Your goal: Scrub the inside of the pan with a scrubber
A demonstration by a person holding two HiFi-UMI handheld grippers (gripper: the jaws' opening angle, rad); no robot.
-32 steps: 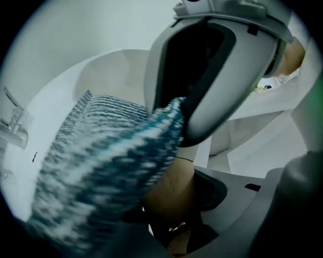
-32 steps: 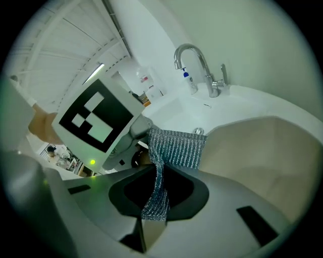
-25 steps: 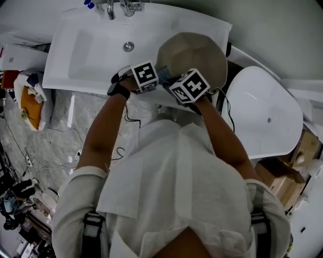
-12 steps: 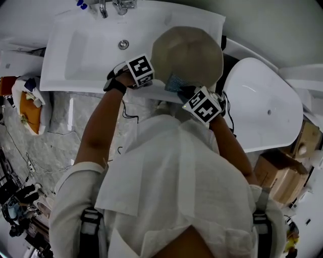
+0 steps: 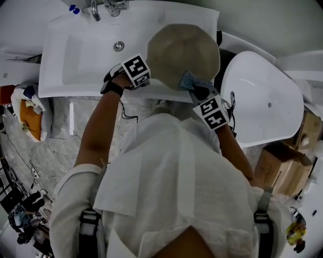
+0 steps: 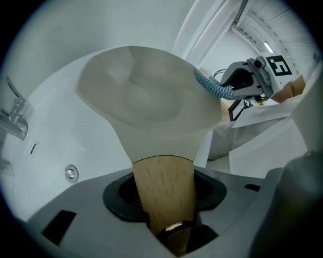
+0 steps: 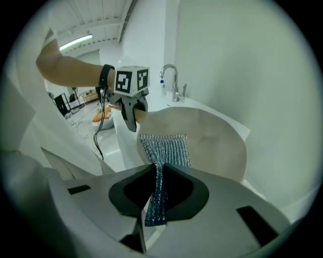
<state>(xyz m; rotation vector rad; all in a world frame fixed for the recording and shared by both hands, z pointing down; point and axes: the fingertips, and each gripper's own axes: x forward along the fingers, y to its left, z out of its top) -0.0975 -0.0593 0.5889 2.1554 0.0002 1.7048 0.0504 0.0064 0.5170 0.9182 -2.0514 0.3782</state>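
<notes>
A beige pan point(image 5: 184, 53) hangs tilted over the right end of the white sink point(image 5: 75, 55). My left gripper point(image 5: 144, 78) is shut on its wooden handle point(image 6: 164, 196), which runs between the jaws in the left gripper view. A blue-grey mesh scrubber point(image 5: 191, 79) is pinched in my right gripper point(image 5: 198, 90) and lies at the pan's near right rim. In the right gripper view the scrubber point(image 7: 164, 151) fans out from the shut jaws in front of the pan's inside point(image 7: 207, 141). The handle is hidden in the head view.
A faucet point(image 5: 103, 7) stands at the sink's back edge and a drain point(image 5: 119, 46) sits in the basin. A white toilet lid point(image 5: 262, 101) is right of the pan. Brown boxes point(image 5: 280, 171) are at lower right, and bags point(image 5: 28, 108) and cables on the floor at left.
My right gripper has carried the scrubber rightward and nearer, from beside the left gripper to the pan's near right rim. The left gripper and pan have kept still.
</notes>
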